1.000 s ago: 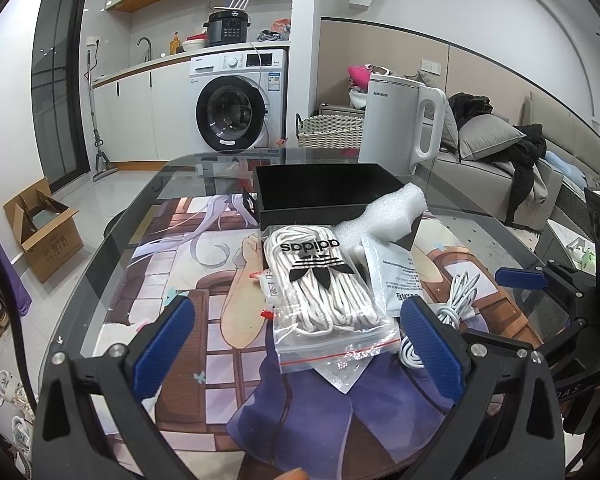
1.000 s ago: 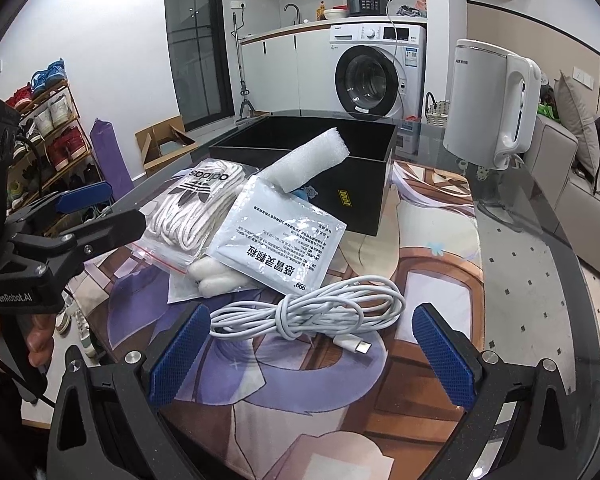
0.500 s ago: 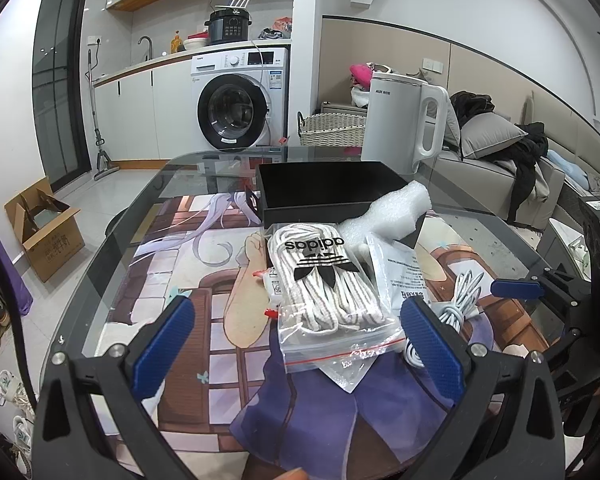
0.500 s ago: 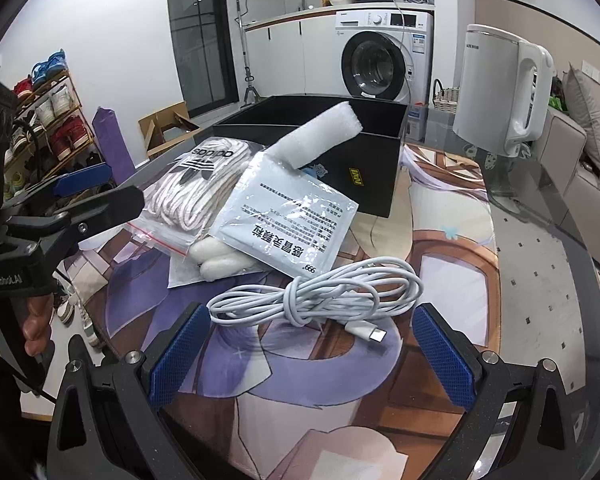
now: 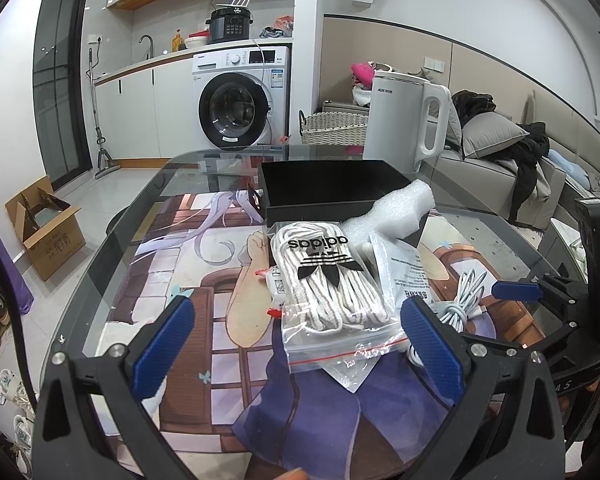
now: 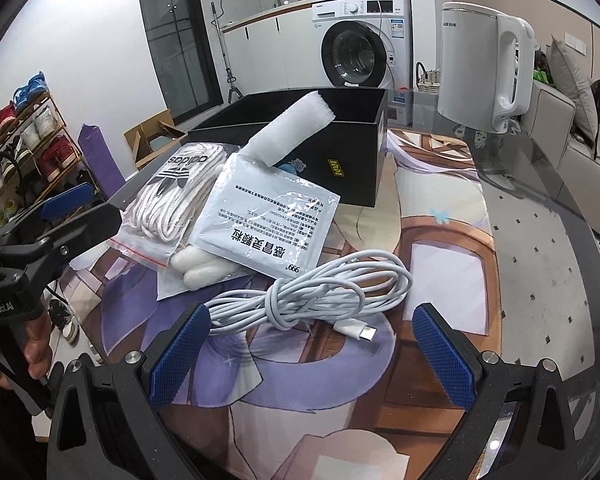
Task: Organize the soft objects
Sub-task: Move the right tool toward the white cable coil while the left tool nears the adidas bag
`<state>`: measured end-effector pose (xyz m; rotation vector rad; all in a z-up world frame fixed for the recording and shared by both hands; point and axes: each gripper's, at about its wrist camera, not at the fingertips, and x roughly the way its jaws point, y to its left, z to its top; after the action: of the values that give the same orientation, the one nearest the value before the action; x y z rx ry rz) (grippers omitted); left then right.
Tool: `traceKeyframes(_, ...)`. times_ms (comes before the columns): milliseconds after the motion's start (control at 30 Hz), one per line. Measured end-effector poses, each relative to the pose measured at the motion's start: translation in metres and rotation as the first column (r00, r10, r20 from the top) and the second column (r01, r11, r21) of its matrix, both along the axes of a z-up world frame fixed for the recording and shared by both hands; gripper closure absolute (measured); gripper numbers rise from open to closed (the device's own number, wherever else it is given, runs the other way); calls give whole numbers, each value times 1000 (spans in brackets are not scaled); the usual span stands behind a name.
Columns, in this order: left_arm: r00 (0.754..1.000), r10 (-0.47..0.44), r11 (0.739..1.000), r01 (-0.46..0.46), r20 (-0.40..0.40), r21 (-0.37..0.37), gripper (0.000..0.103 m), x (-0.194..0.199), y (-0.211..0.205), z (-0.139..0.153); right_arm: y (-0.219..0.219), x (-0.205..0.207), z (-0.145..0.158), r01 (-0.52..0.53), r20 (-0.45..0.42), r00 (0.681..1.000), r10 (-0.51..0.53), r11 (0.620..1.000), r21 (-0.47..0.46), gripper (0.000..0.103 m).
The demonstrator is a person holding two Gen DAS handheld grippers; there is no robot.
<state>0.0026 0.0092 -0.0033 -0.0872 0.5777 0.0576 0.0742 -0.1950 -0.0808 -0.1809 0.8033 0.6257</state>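
a clear zip bag of white laces [image 5: 332,292] [image 6: 172,200] lies near the middle of the glass table [image 5: 100,264] [image 6: 540,240], printed with a black adidas trefoil and closed by a red zip strip along its near edge. the laces inside are off-white, looped in a thick bundle. overlapping its right side is a flat silvery sachet [image 6: 268,220] [image 5: 404,268] with chinese print and "999" in one corner, and under that sachet's near edge lie small white foam pieces [image 6: 200,266] in a thin clear sleeve. a white foam roll [image 6: 290,130] [image 5: 396,212] leans tilted against the wall of an open black box [image 5: 324,192] [image 6: 348,164] just behind the pile. a coiled white usb cable [image 6: 312,296] [image 5: 460,300], knotted around its middle, lies just in front of the sachet.

the left gripper [image 5: 300,344] hovers with its blue pads spread wide on either side of the lace bag, holding nothing. the right gripper [image 6: 312,356] is likewise wide apart and empty, its pads flanking the cable from the near side.

a white kettle [image 5: 404,128] [image 6: 480,68] stands behind the box, and a washing machine [image 5: 240,104] sits farther back.
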Motion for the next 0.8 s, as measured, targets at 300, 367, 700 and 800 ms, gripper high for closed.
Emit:
traceKeyframes(300, 1000, -1, 1000, 1, 0, 1, 0, 0, 0, -1, 2, 2, -4, -2, -10, 1000, 2, 1000, -20, 0)
traceKeyframes(367, 1000, -1, 1000, 1, 0, -1, 0, 0, 0, -1, 5, -1, -3, -23, -9, 1000, 22, 1000, -17, 0)
traceKeyframes(700, 1000, 3, 1000, -3, -2, -2, 0, 1, 1, -2, 25, -5, -10, -53, -26, 998, 51, 997, -49, 0)
traceKeyframes(800, 1000, 3, 1000, -3, -6, 0, 0, 2, 1, -2, 30, -3, -9, -62, -35, 998, 60, 997, -50, 0)
